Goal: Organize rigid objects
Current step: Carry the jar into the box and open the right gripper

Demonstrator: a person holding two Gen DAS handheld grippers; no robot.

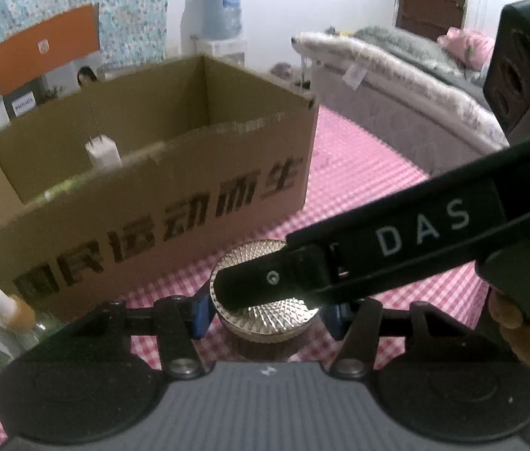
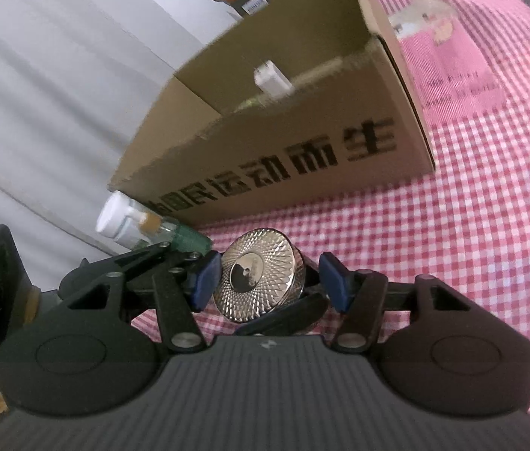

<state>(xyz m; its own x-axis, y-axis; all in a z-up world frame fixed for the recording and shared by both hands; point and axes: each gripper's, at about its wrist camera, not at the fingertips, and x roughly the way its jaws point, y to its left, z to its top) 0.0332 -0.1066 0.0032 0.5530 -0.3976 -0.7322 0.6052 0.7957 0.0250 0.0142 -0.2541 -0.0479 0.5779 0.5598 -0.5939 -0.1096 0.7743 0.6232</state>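
A small jar with a faceted silver lid (image 1: 265,300) (image 2: 259,280) stands on the pink checked cloth. My left gripper (image 1: 265,314) has its blue pads against both sides of the jar, below the lid. My right gripper (image 2: 270,282) is open, its blue pads (image 2: 206,282) on either side of the lid with gaps. In the left wrist view the right gripper's black finger (image 1: 265,280) lies across the lid. An open cardboard box (image 1: 174,195) (image 2: 302,158) with black lettering stands just behind, with a white bottle (image 1: 102,154) (image 2: 272,79) inside.
A white bottle (image 2: 118,221) and a green glass bottle with an orange collar (image 2: 178,235) lie left of the box; they also show at the left wrist view's lower left (image 1: 5,312). A bed (image 1: 396,86) lies beyond the cloth to the right.
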